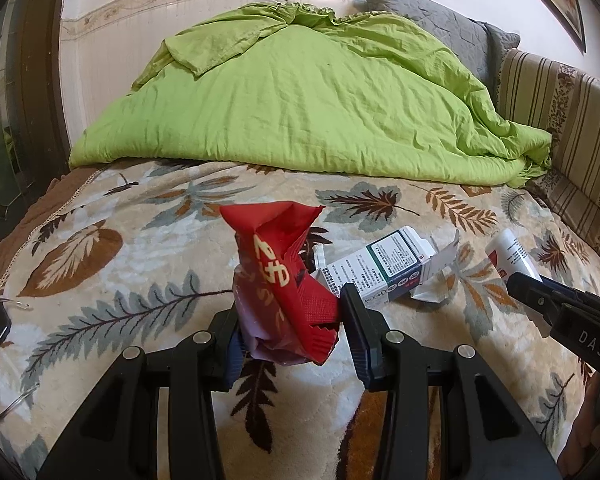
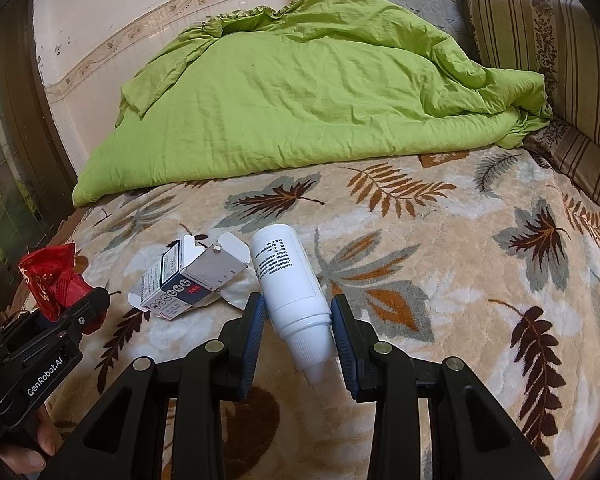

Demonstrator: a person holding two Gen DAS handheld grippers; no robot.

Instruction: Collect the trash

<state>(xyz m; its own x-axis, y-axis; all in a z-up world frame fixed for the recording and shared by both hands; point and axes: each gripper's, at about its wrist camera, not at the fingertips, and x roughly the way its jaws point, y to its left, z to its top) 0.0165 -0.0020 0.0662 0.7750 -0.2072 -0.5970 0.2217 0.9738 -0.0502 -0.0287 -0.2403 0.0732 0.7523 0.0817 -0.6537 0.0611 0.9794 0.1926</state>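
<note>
On leaf blanket (image 2: 440,220) | left gripper (image 1: 290,320) fingers clench red wrapper (image 1: 278,268) | right gripper (image 2: 298,316) fingers grasp white bottle (image 2: 288,276)

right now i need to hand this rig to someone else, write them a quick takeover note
Left gripper: shut on the red wrapper, held off the bed.
Right gripper: around the white bottle, pads at its sides near the cap end; firm grip cannot be told.
Opened medicine box lies loose on the leaf-pattern blanket, between the two grippers.
Done: wrapper picked up. Left: secure the bottle, collect the box, drop everything in a bin; none is in view.
</note>
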